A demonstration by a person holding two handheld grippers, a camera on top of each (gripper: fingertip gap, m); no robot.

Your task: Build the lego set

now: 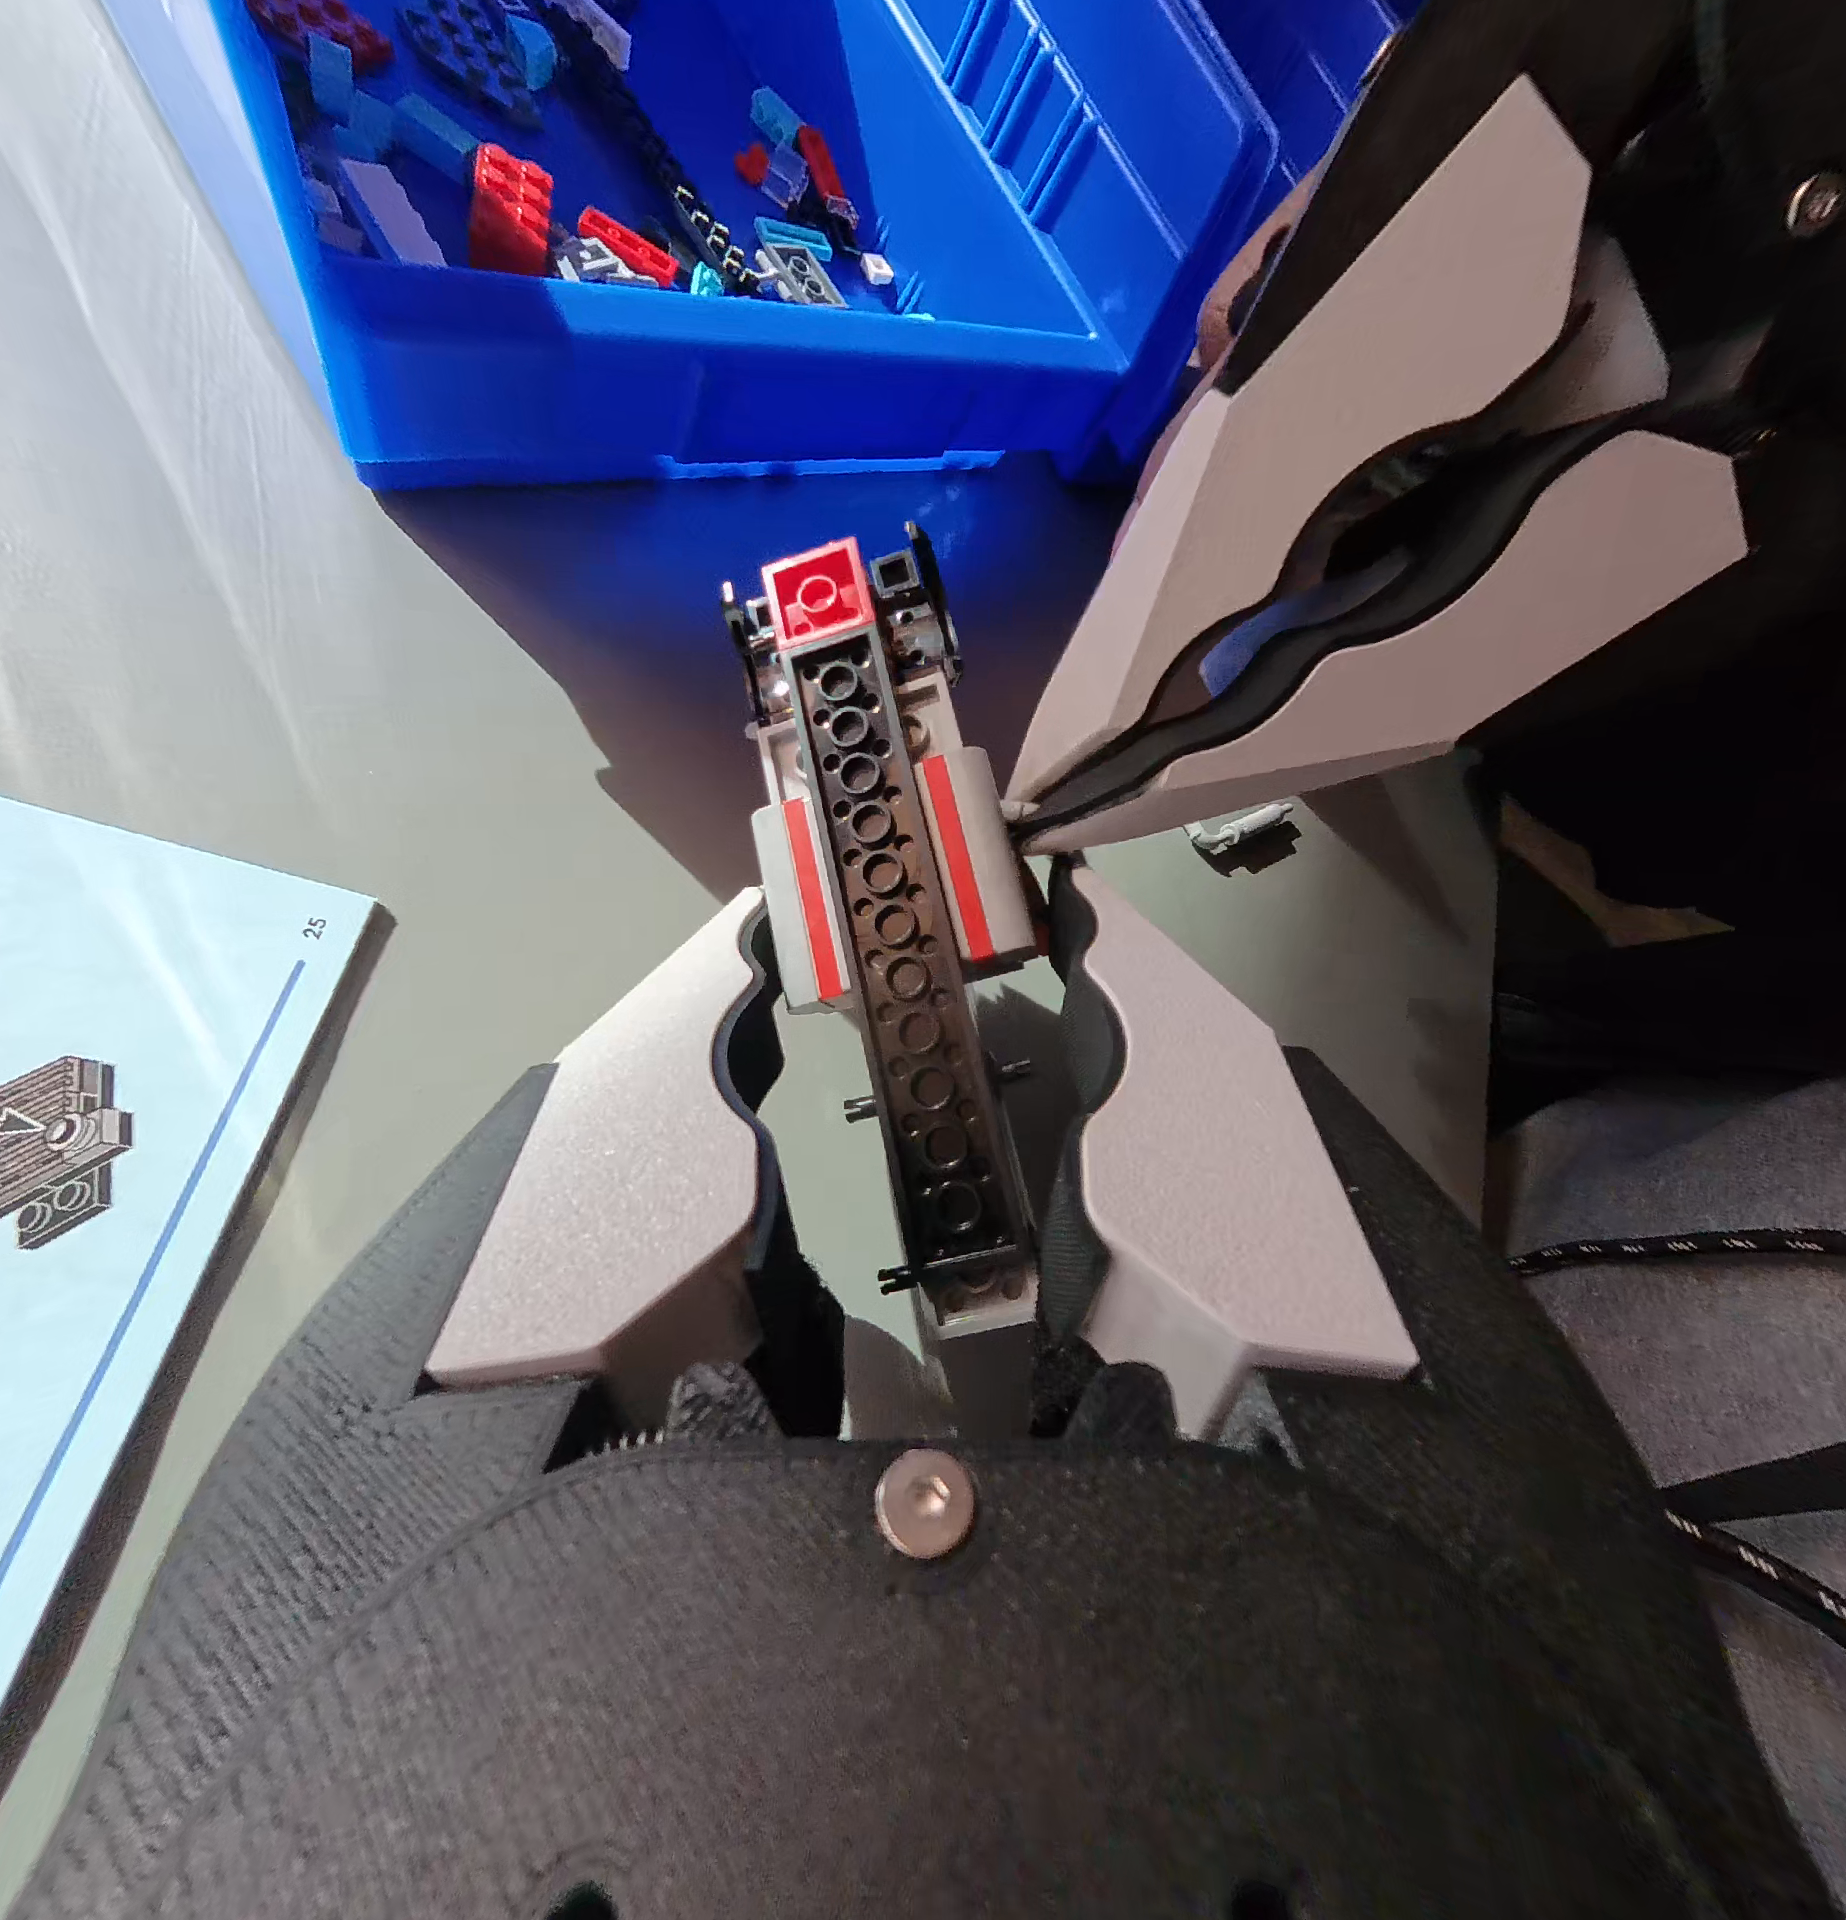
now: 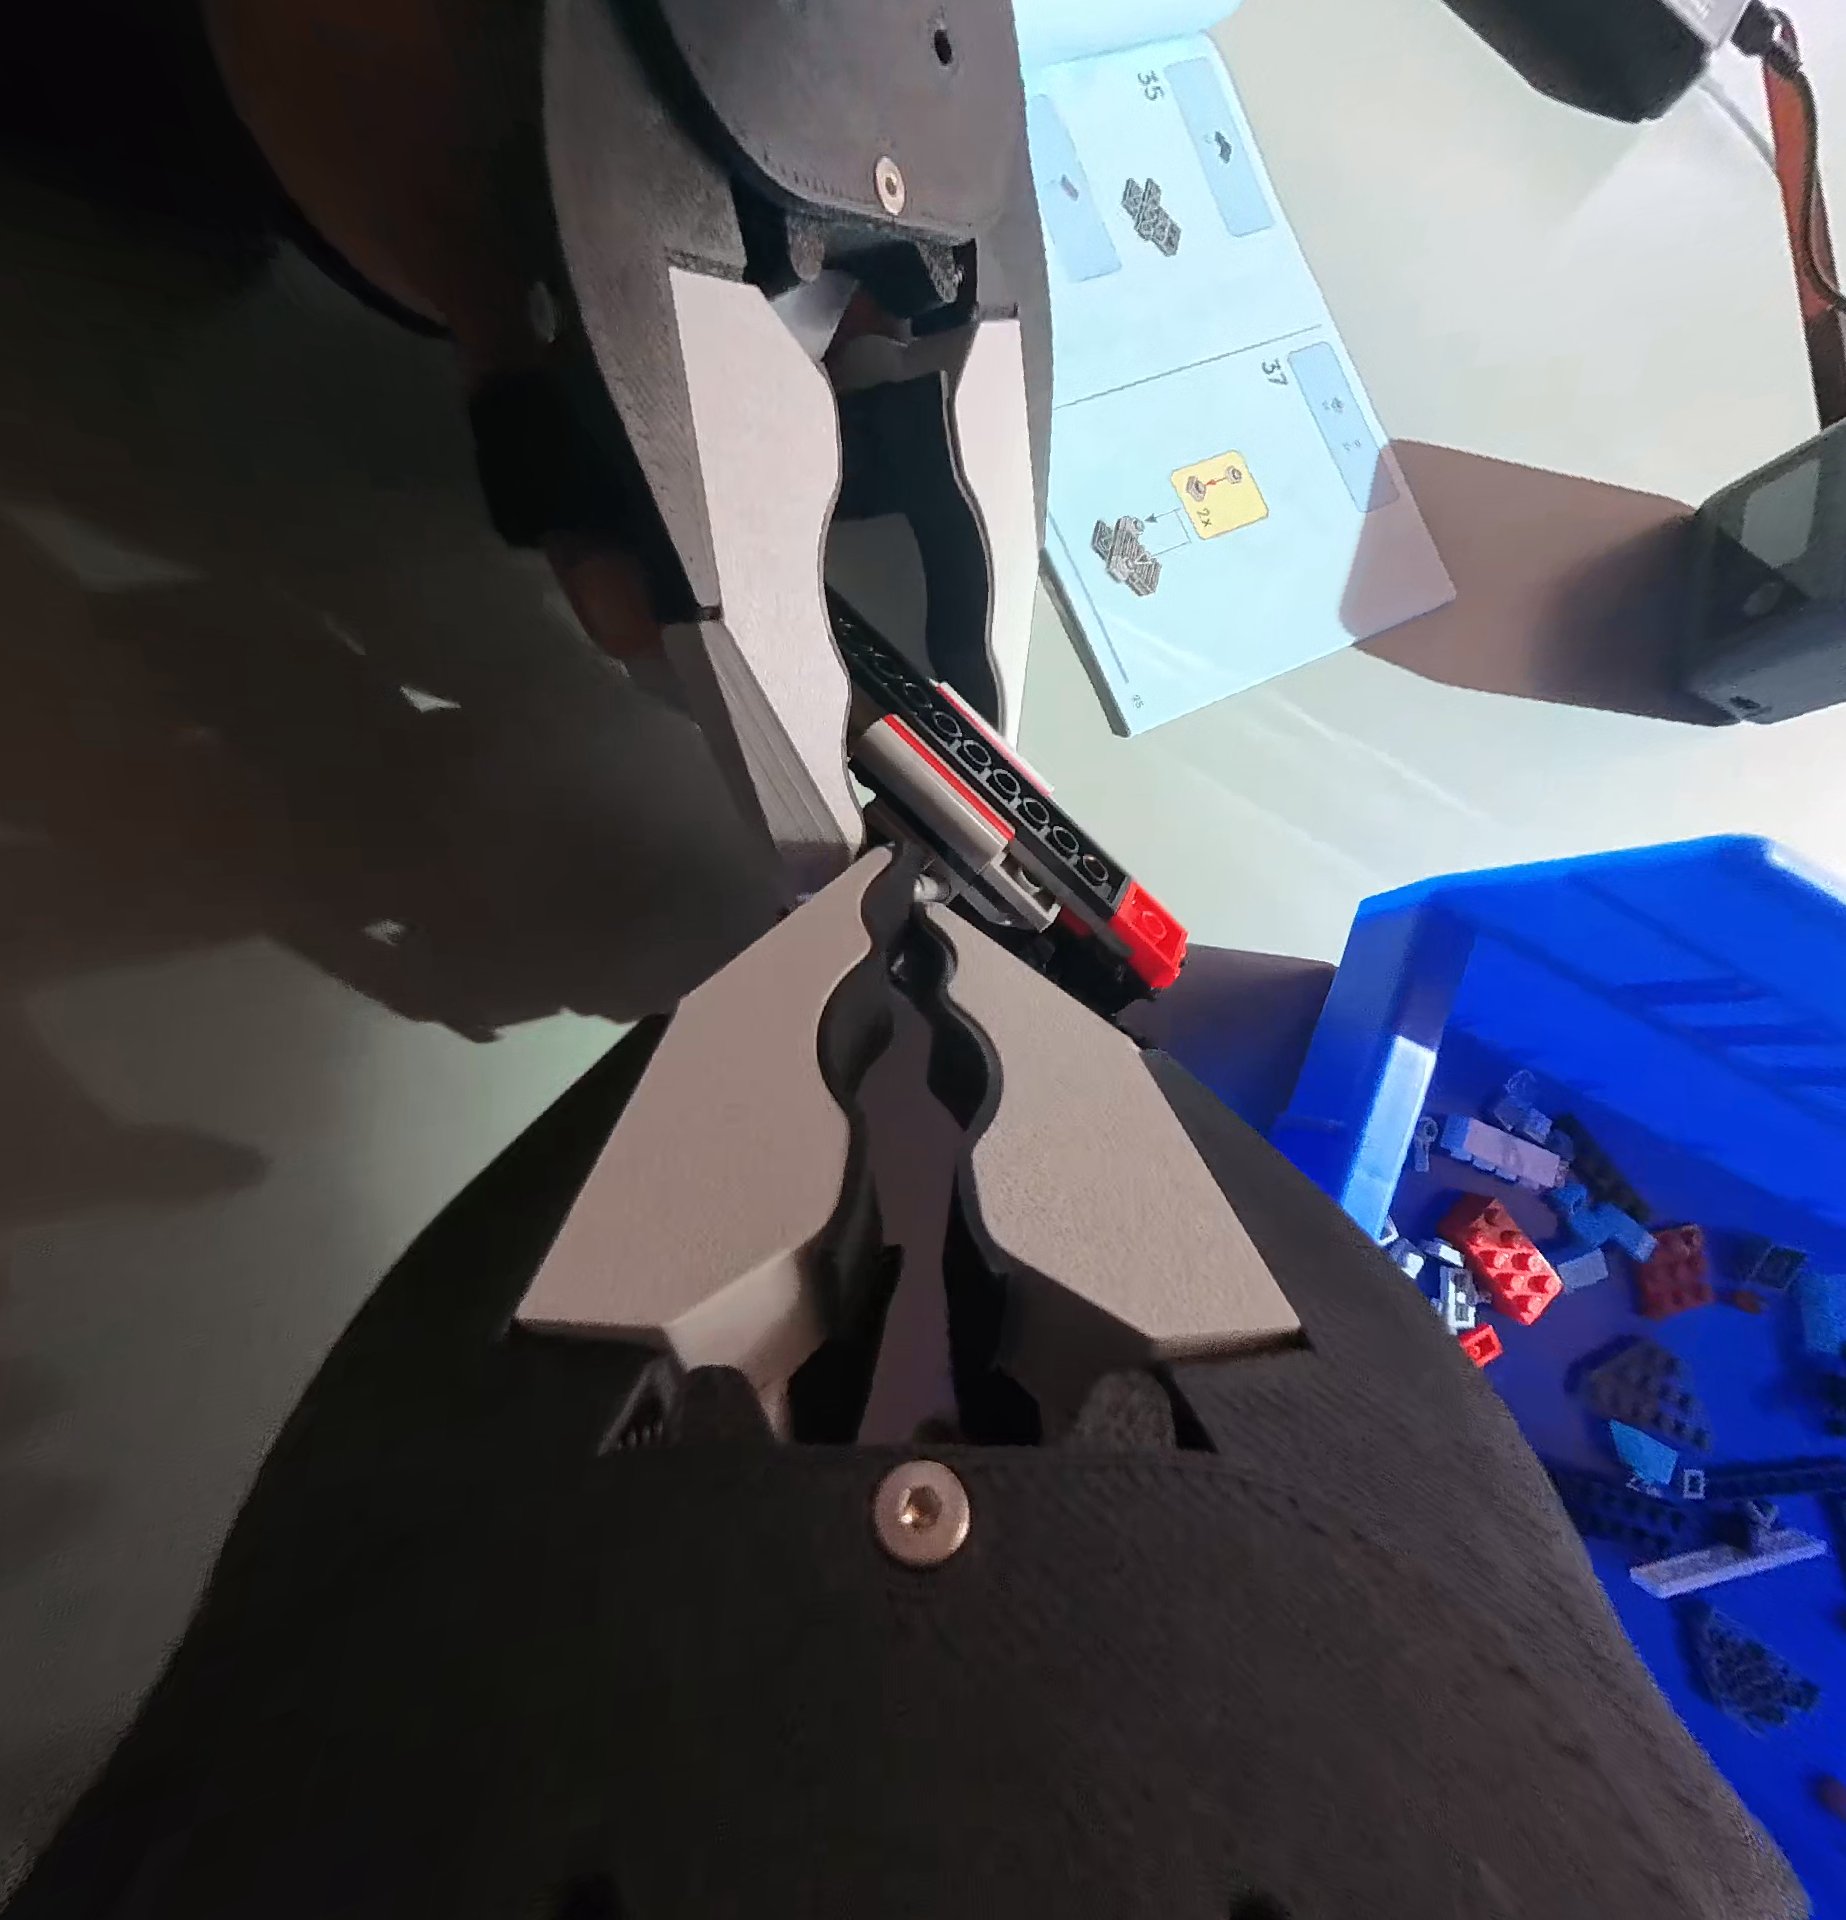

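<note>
lego assembly (image 1: pixel 888 914), a long black plate with grey side blocks striped red and a red brick at its far end, sits lengthwise between the left tongs (image 1: pixel 914 904), lifted clear of the tabletop (image 1: pixel 171 520). the left tongs look clenched on it, though the exact contact points are partly hidden by the pads. the right tongs (image 2: pixel 903 883) come in from the side, pinched nearly closed on a small light grey piece (image 2: pixel 931 889) that touches the assembly's grey flank; the piece is too small to identify.

the step in hand appears to be seating that small piece into the side of the assembly. to do it well, the left tongs should hold the assembly rigid and keep it from twisting, while the right tongs push straight along the piece's axis, square to the grey block. a skewed push could pop the piece out of the grip or lever the side block off. release should come only once the piece sits flush.

beyond it, a blue bin (image 1: pixel 690 343) of loose red, blue, grey and black bricks stands on the pale, glossy tabletop, with a second blue bin just beside it. an open instruction booklet (image 1: pixel 119 1143) lies flat to the left, near the work. in the right wrist view a dark boxy device (image 2: pixel 1792 582) rests on the tabletop past the booklet.
</note>
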